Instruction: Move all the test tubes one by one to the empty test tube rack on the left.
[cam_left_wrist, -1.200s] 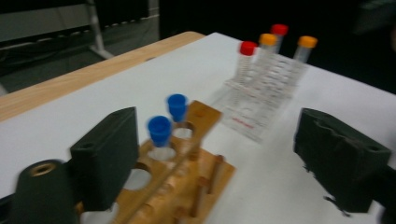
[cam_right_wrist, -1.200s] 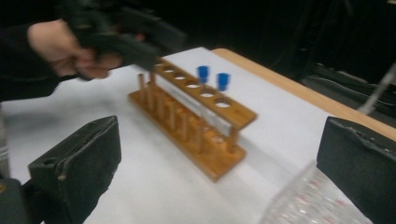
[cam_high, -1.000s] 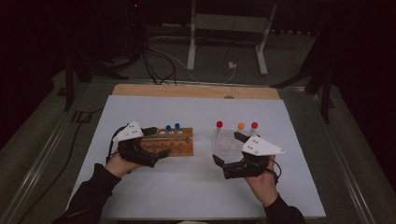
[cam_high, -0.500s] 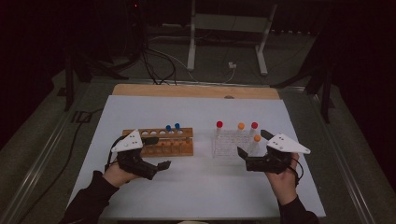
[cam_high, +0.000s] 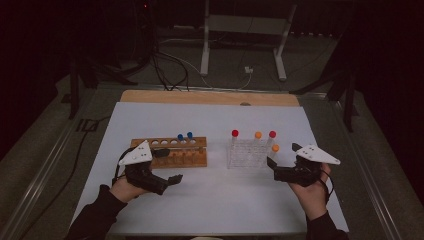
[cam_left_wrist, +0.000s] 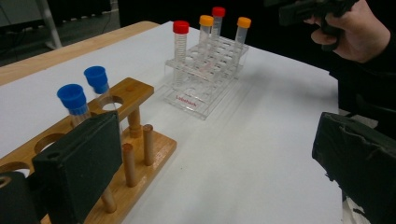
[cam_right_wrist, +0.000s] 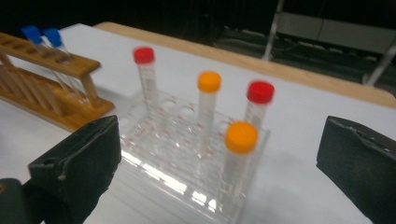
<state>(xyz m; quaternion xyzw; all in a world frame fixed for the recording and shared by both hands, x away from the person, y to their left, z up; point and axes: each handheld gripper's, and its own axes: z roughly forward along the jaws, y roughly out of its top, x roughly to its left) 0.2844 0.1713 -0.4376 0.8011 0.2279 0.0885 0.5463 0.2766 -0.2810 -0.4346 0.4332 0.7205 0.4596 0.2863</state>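
Note:
A wooden tube rack (cam_high: 170, 152) stands left of centre on the white mat and holds two blue-capped tubes (cam_high: 185, 136). To its right, a clear plastic rack (cam_high: 248, 154) carries two red-capped tubes and two orange-capped tubes (cam_high: 275, 148). My left gripper (cam_high: 167, 166) sits open just in front of the wooden rack's left half, nothing between its jaws. My right gripper (cam_high: 282, 161) is open beside the clear rack's right end. In the left gripper view the wooden rack (cam_left_wrist: 140, 93) is by the left jaw. In the right gripper view the clear rack (cam_right_wrist: 187, 158) lies between the jaws.
The white mat (cam_high: 210, 115) covers a wooden table top whose far edge (cam_high: 210, 96) shows bare. Cables (cam_high: 165, 65) and a metal stand (cam_high: 240, 45) are on the floor beyond. In the left gripper view the other hand with its gripper (cam_left_wrist: 345, 28) is at top right.
My right gripper has drawn away rightward from the clear rack. My left gripper has slid back from the wooden rack toward the near edge. Both racks and their tubes are unmoved.

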